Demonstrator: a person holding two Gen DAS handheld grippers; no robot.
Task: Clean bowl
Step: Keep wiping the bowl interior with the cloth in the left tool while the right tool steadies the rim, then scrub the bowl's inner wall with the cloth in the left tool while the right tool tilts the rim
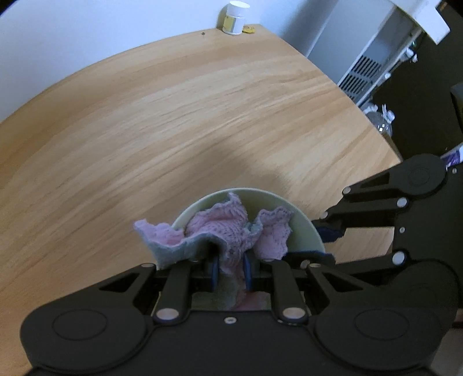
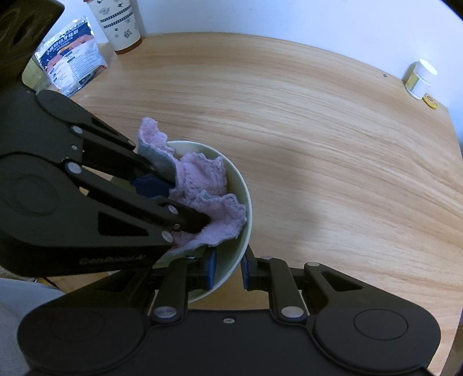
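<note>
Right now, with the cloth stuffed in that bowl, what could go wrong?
The right tool pinches only the bowl by its rim, so hard wiping might twist it loose. The cloth in the left tool spills over the rim, so it could snag or slip out.

Prob. a home room, maybe a dining corner: light wood table (image 2: 318, 150) pushed vs. a plain white wall. At table's far edge: floral paper cup (image 2: 117, 24), printed snack pouch (image 2: 72, 62) beside it, small white jar (image 2: 419, 78) at the other corner. White appliance w/ vents (image 1: 364, 75) just beyond table.
</note>
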